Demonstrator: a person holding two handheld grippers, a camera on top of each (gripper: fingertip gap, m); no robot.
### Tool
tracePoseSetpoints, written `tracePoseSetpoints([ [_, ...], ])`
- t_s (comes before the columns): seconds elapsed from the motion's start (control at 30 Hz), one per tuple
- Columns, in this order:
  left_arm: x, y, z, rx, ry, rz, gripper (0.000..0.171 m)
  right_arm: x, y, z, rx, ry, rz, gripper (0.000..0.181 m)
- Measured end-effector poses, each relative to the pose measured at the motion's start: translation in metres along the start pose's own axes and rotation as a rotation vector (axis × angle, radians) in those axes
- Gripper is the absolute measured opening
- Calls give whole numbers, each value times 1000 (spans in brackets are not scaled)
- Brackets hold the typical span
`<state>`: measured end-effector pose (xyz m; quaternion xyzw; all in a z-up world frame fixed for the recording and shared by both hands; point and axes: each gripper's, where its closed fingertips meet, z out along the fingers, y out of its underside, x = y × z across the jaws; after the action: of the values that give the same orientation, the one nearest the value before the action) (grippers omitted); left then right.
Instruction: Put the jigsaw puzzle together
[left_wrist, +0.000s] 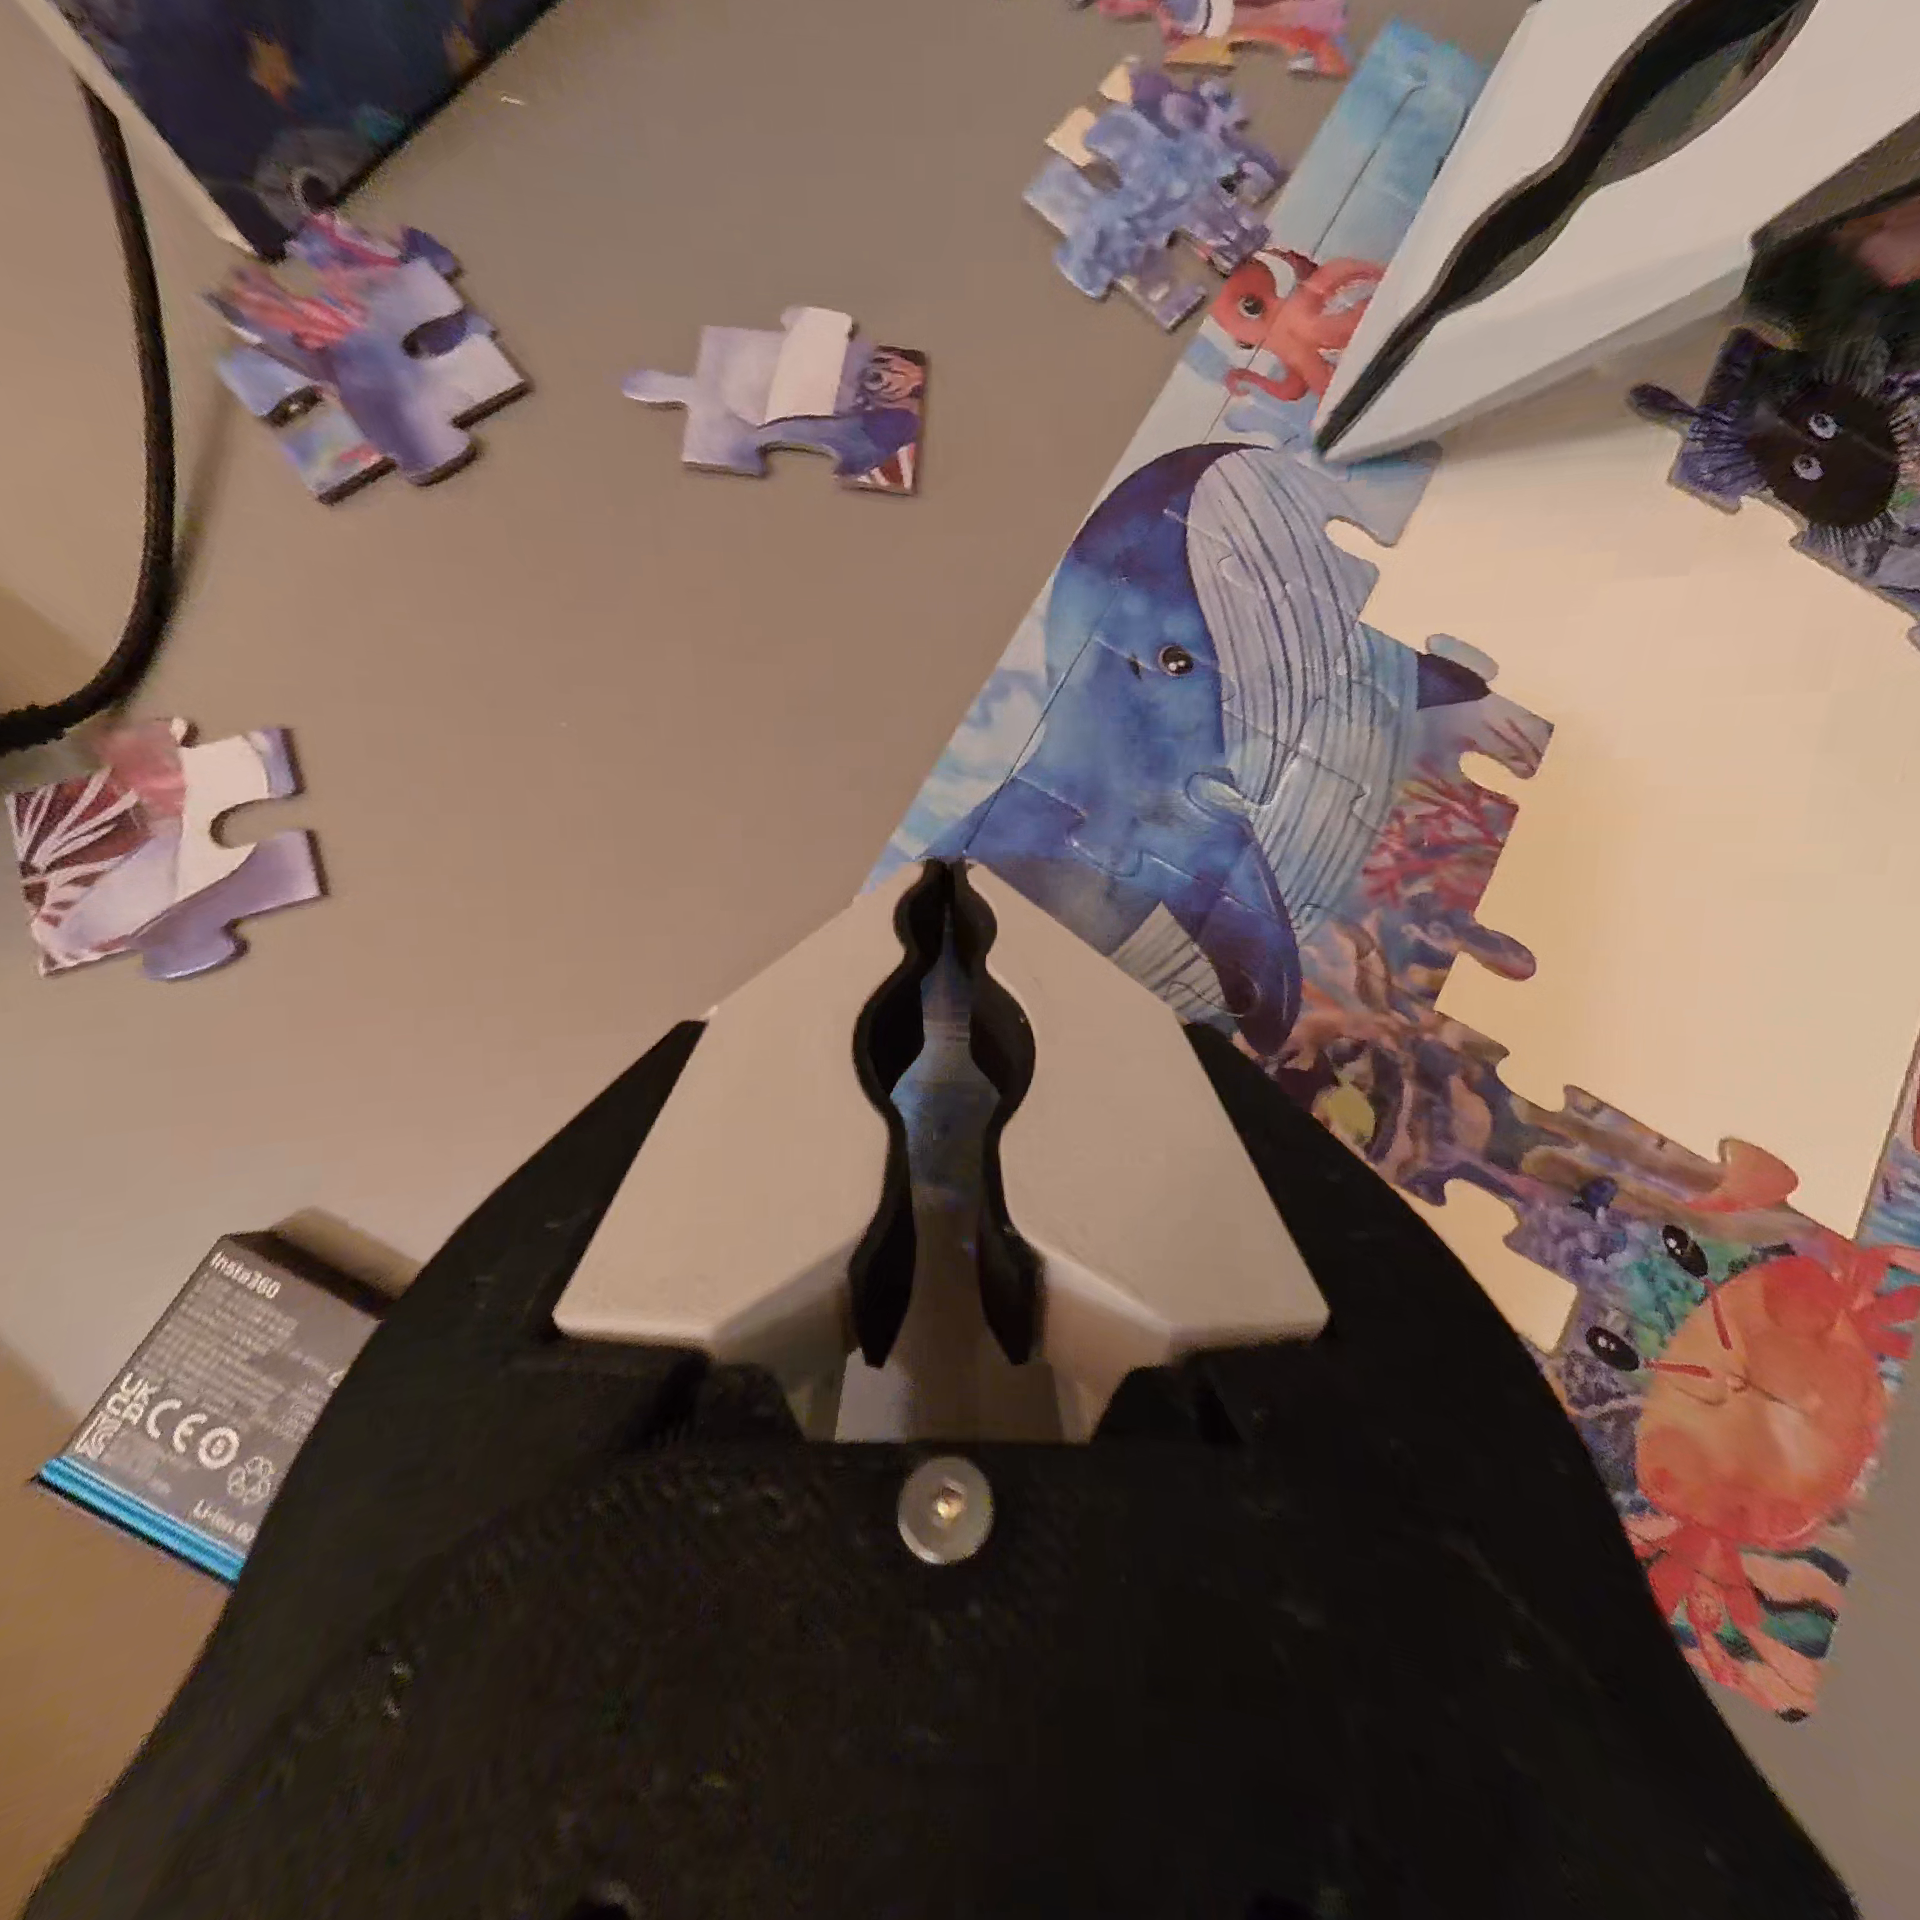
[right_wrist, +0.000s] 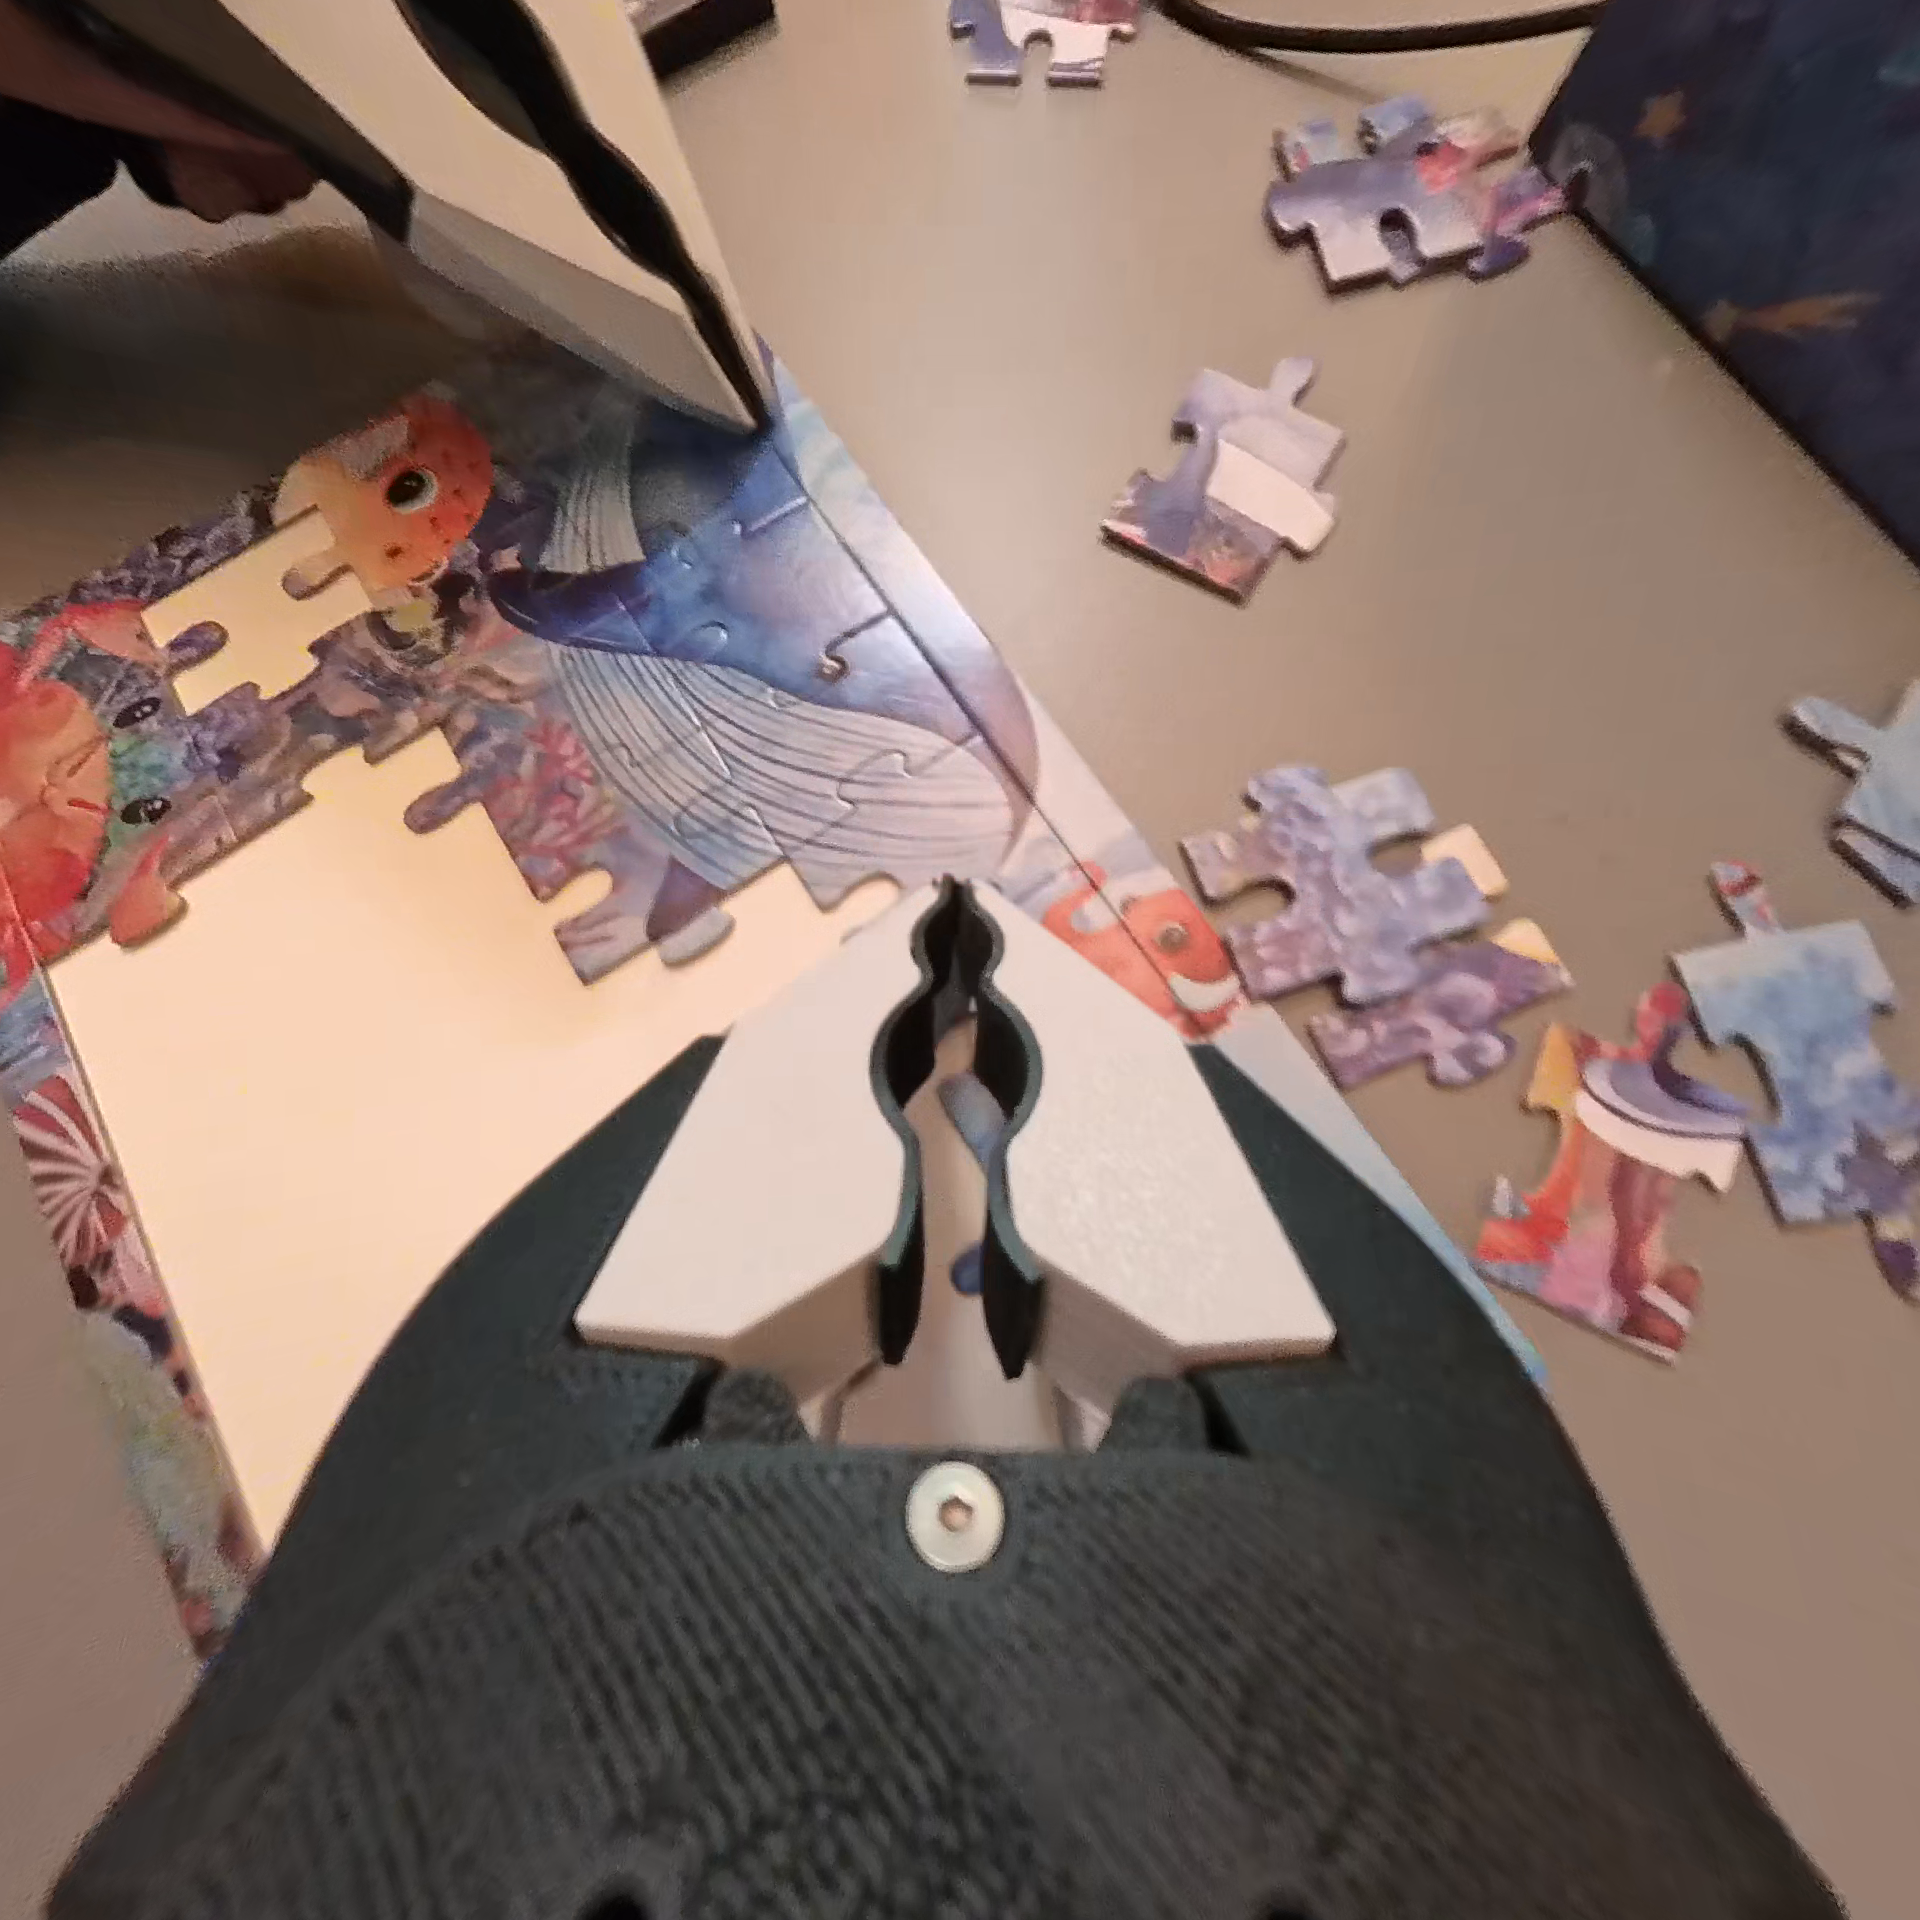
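The partly built sea-creature puzzle (left_wrist: 1195, 707) lies in a white tray (left_wrist: 1662, 779), with the whale, a crab (left_wrist: 1766, 1403) and the border joined. My left gripper (left_wrist: 945, 873) is shut, tips at the puzzle's outer edge by the whale. My right gripper (right_wrist: 951, 888) is shut, tips down on the puzzle (right_wrist: 779, 727) next to a clownfish (right_wrist: 1153, 935). Each gripper also shows in the other view, the right gripper (left_wrist: 1340, 447) and the left gripper (right_wrist: 743, 421), both with tips touching the puzzle. Loose pieces (left_wrist: 790, 405) (right_wrist: 1340, 883) lie on the grey table.
More loose pieces (left_wrist: 364, 374) (left_wrist: 166, 852) (right_wrist: 1226, 488) (right_wrist: 1818, 1081) are scattered on the table beside the tray (right_wrist: 364, 1039). A dark blue box (left_wrist: 312, 83) (right_wrist: 1766, 260), a black cable (left_wrist: 145, 416) and a small grey battery pack (left_wrist: 197, 1382) lie nearby. About 12 cm separates my left fingertips from my right.
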<state>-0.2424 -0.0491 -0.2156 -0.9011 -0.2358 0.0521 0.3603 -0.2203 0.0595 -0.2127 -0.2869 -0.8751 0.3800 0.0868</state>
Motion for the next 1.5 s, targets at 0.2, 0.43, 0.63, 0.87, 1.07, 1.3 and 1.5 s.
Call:
tracePoseSetpoints([
  [0.2, -3, -1, 0, 7, -23, 36, 0, 16, -11, -14, 53, 90, -32, 0],
  [0.43, -9, -4, -4, 40, -65, 50, 0, 108, 24, -93, 152, 305, 134, 0],
  [0.63, 21, -20, 8, 60, -45, 87, 2, 56, 10, -55, 114, 141, 82, 0],
  [0.87, 49, -25, 29, 7, -133, 203, 0, 23, 12, -16, -2, 106, 9, 0],
  [1.07, 49, -23, 28, 5, -103, 158, 0, 43, 33, -38, -19, 48, 187, 0],
  [1.3, 49, -23, 28, 12, -108, 166, 0, 31, 12, -30, 37, 88, 79, 0],
  [1.5, 49, -23, 28, 17, -97, 157, 0, 20, 19, -21, -27, 61, 54, 0],
])
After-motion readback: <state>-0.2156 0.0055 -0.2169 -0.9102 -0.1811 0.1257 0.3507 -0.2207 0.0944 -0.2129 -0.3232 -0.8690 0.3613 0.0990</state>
